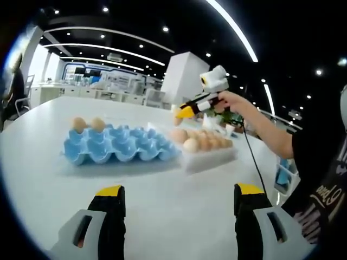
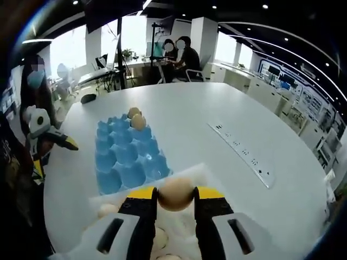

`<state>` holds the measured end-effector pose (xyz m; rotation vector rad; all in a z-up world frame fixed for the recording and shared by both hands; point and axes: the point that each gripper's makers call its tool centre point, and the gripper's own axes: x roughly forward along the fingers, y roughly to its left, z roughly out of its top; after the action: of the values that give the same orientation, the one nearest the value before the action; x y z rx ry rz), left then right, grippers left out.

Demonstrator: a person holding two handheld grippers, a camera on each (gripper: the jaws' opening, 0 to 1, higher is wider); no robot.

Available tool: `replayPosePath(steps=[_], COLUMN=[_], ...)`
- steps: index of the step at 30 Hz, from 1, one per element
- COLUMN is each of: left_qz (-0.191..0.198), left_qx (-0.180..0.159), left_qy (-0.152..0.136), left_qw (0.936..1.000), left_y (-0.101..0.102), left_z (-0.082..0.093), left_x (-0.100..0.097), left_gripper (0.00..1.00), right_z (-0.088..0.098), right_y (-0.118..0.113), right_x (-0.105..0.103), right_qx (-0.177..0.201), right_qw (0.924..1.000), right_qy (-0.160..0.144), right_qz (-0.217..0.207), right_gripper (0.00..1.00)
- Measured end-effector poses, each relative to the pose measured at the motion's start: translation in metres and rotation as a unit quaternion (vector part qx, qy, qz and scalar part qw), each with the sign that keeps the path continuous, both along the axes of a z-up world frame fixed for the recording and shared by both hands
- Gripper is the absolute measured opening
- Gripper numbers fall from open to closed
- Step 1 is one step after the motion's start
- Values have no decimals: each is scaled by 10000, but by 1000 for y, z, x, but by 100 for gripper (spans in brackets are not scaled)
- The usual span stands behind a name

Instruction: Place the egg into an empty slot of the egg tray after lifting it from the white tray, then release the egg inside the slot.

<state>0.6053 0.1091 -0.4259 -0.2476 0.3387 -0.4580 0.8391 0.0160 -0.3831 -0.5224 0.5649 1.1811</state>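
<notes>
Right gripper view: right hand-held gripper (image 2: pixel 174 196) pinches egg (image 2: pixel 175 194) above white tray (image 2: pixel 187 172); carry gently, level, toward blue egg tray (image 2: pixel 127 157); left hand-held gripper (image 1: pixel 179 196) idles open.

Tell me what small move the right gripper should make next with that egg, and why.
Probably carry it forward to an empty slot. The right gripper is shut on an egg above the white tray, and the blue egg tray ahead holds just two eggs at its far end.
</notes>
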Motion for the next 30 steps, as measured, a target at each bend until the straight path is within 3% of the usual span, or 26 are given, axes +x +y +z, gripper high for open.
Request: replayPosePath(steps=[30], left_qz=[56], left_qx=[-72], left_qy=[23], left_qw=[10000], left_y=[10], left_z=[-5], left_x=[-1], left_gripper=[83], right_z=[0], right_y=[43], right_x=[-10], right_qx=[48], right_qw=[9995], right_qy=[68], right_qz=[299], right_gripper=[28])
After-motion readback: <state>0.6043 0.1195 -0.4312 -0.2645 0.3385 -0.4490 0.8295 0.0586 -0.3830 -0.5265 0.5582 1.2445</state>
